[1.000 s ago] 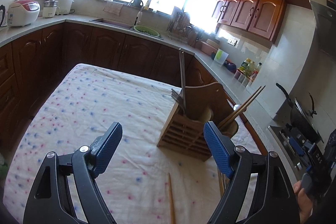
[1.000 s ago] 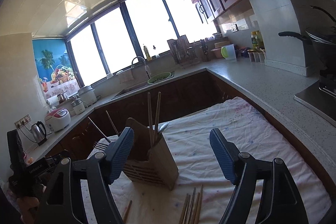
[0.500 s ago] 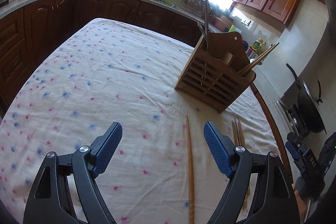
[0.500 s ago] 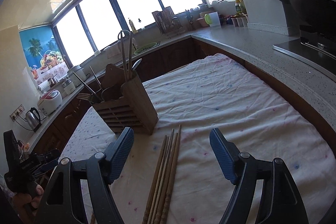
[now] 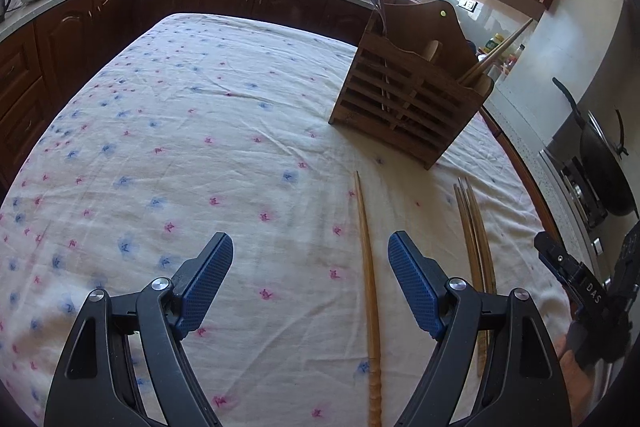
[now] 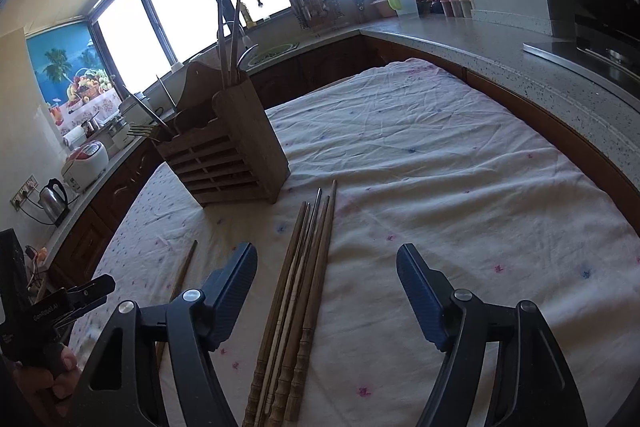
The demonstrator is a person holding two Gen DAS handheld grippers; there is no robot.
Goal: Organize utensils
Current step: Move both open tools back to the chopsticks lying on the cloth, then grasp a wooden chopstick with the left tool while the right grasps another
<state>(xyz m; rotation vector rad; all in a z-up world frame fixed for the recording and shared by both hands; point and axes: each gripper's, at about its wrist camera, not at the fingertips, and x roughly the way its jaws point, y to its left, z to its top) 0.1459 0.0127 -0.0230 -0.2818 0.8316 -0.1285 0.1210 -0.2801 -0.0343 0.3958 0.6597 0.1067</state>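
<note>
Right wrist view: right gripper [image 6: 326,291] wide open, empty, over chopstick bundle [image 6: 300,287]; long axis runs lengthwise toward holder [image 6: 224,151]. Left gripper [image 5: 310,283] open, empty.

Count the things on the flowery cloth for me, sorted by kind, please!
Wooden utensil holder: 1
Chopstick lying alone: 1
Chopsticks in the bundle: about 5, they overlap
Total: about 7
</note>
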